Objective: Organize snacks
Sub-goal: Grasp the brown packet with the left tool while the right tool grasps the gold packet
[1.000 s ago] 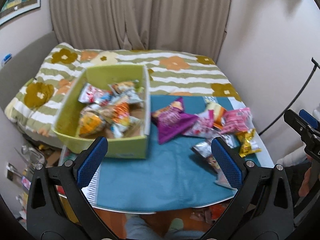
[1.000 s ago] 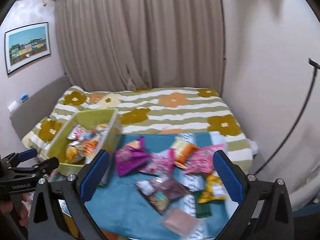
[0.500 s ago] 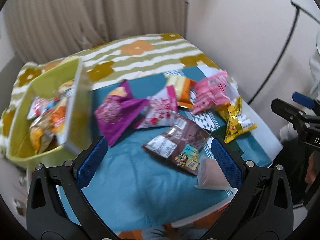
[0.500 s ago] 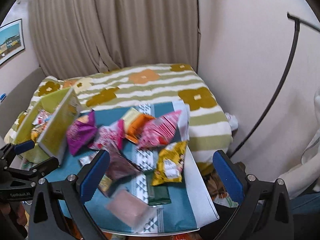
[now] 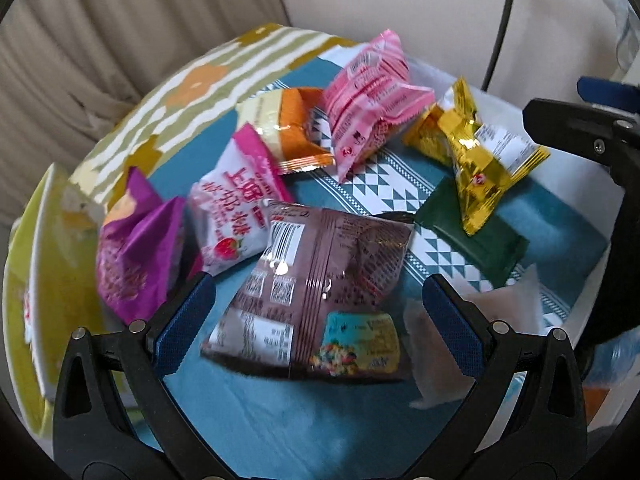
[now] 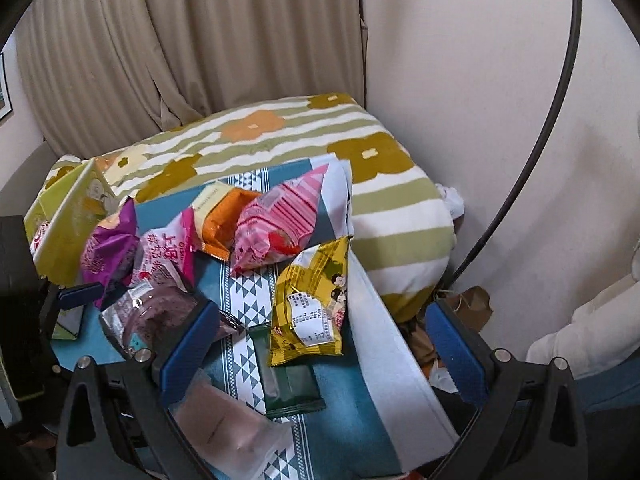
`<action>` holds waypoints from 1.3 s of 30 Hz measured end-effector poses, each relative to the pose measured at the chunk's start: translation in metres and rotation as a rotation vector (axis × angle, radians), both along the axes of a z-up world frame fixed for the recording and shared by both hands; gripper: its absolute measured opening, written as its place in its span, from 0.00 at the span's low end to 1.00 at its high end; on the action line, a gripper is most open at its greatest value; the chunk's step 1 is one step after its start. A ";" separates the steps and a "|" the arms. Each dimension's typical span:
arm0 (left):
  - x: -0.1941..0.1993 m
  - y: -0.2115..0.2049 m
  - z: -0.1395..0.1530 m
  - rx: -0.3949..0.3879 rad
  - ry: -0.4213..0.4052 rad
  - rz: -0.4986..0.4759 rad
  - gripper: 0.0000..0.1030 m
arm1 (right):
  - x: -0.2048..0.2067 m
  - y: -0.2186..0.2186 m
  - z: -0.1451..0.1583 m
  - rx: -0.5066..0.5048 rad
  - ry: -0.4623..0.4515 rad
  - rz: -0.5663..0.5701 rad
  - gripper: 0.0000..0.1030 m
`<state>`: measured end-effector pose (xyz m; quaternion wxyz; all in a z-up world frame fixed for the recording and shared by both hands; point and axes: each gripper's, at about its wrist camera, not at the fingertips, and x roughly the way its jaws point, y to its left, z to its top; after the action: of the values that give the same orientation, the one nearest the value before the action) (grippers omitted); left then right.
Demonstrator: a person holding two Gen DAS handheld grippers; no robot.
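the left gripper [image 5: 316, 312] hangs with jaws spread wide and empty over a shiny brown plastic snack bag [image 5: 320, 288] lying flat on the teal patterned cloth [image 5: 280, 420], long axis running from the gripper toward the far right. the right gripper [image 6: 320, 344] is gaping too, nothing in it, above the flat dark green wrapper [image 6: 286, 384], which runs lengthwise away from the camera.

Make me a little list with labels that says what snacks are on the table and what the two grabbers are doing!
surface: teal cloth
box: yellow-green box, left of the snacks
loose snacks: purple bag, brown bag, pink striped bag, gold bag, dark green packet
overlap: gold bag lies partly on dark green packet
left gripper: open, holds nothing, above brown bag
right gripper: open, holds nothing
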<state>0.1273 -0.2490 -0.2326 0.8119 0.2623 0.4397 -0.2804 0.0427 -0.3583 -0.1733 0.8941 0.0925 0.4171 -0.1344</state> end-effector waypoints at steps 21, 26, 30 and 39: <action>0.039 -0.001 -0.046 0.006 0.158 -0.073 0.72 | 0.054 0.018 -0.056 -0.099 0.104 -0.005 0.83; 0.044 0.001 -0.047 -0.001 0.165 -0.062 0.71 | 0.062 0.018 -0.067 -0.104 0.142 0.003 0.69; 0.047 0.004 -0.048 -0.004 0.165 -0.054 0.70 | 0.068 0.018 -0.077 -0.123 0.187 0.005 0.57; 0.047 0.012 -0.041 -0.016 0.163 -0.022 0.64 | 0.061 0.015 -0.076 -0.132 0.199 0.001 0.45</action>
<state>0.1745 -0.2372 -0.2738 0.7723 0.2370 0.4993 -0.3132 0.1032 -0.3435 -0.2489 0.8526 0.0192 0.4939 -0.1697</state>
